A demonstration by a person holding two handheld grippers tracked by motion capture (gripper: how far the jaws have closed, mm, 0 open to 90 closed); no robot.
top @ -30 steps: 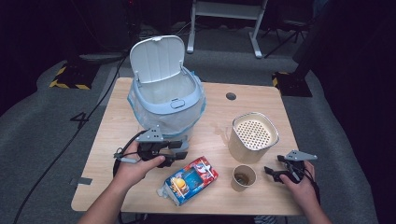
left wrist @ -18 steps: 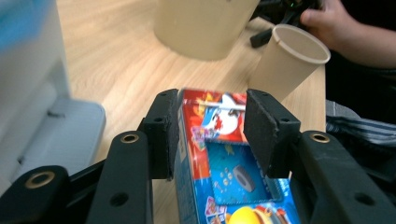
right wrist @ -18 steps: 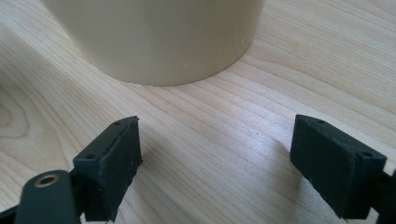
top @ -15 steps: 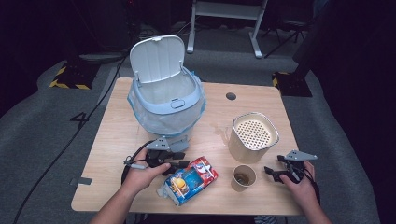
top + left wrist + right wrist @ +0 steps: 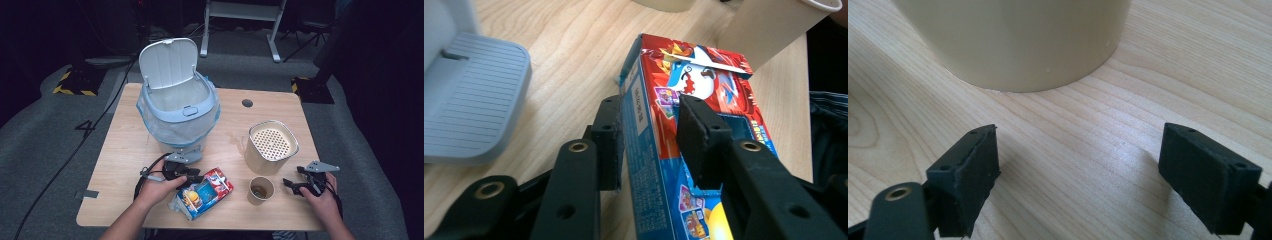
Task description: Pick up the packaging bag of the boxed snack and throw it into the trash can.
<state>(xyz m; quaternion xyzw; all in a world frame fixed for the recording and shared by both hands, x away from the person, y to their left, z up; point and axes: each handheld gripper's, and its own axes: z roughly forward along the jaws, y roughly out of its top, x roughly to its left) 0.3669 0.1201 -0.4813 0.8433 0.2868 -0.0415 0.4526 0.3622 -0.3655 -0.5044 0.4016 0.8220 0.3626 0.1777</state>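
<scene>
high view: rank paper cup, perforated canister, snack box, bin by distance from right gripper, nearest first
From the right gripper:
1. Paper cup, just to its left at the front edge.
2. Perforated canister, behind the cup.
3. Snack box, front centre, between the left gripper's closing jaws.
4. Bin, far left, lid up.

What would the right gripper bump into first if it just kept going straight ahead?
Most likely the paper cup: the right gripper has open jaws over bare table, and the cup's beige wall stands just ahead, a little off to one side. Exact depth is hard to judge.
</scene>
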